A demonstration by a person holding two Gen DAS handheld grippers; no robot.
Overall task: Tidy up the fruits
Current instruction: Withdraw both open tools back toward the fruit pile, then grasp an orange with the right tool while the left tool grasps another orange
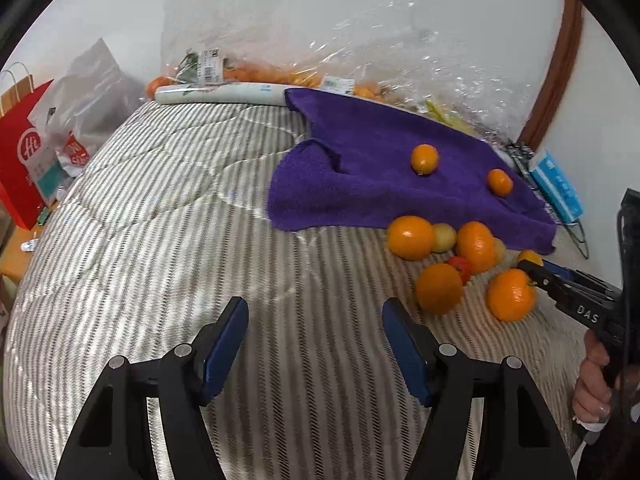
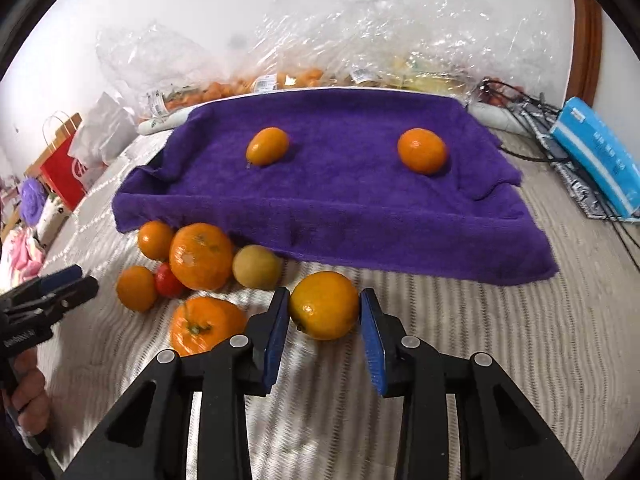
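A purple towel [image 2: 340, 208] lies spread on a striped bedspread [image 2: 460, 320], with two small oranges [image 2: 267, 146] [image 2: 422, 150] resting on it. In front of its near edge is a pile of fruit: a big tangerine [image 2: 201, 256], a yellowish fruit [image 2: 257, 267], a small red one [image 2: 168, 280] and more oranges. My right gripper [image 2: 325, 294] is closing on one orange [image 2: 324, 312], which still rests on the bedspread; both blue pads lie against its sides. My left gripper [image 1: 315, 302] stands open and empty over bare bedspread, left of the pile [image 1: 440, 264].
Clear plastic bags [image 2: 280, 80] with fruit line the wall behind the towel. A white roll [image 1: 220, 94] lies at the towel's far left. A blue pack [image 2: 596, 160] and black cables sit at the right. A red paper bag [image 1: 24, 152] stands beyond the bed's left edge.
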